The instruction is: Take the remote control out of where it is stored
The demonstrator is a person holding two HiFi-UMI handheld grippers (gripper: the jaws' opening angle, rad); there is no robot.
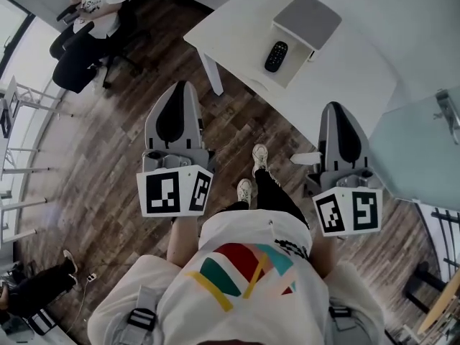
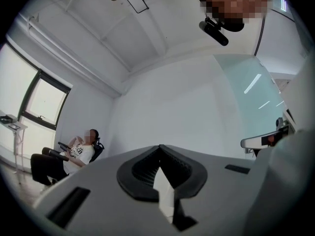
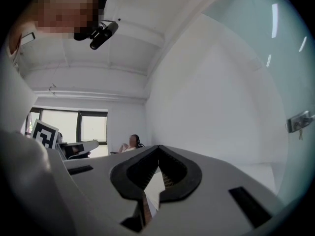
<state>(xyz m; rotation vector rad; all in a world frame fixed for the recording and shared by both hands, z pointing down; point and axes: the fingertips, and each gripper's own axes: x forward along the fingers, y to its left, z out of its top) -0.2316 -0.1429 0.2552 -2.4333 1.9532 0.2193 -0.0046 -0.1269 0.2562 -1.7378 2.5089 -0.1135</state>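
The left gripper (image 1: 182, 89) is pointing toward 12 o'clock in the head view, and in its own view the left gripper (image 2: 160, 147) is keeping its jaws pressed together at the tips, gripping nothing. The right gripper (image 1: 335, 109) is pointing the same way. In its own view the right gripper (image 3: 158, 147) is likewise holding its jaws closed tip to tip, with nothing between them.

Both are hovering over the wood floor (image 1: 108, 157), short of the table (image 1: 359, 77). The remote (image 1: 276, 56) is lying in an open tray (image 1: 286, 74) that is sticking out from under a grey-topped box (image 1: 307, 19) on the table. It is sitting at 1 o'clock from the left gripper and 11 o'clock from the right, well apart from both.

A seated person (image 1: 90, 20) is lounging at 11 o'clock. A glass panel (image 1: 417, 149) is standing at 3 o'clock.
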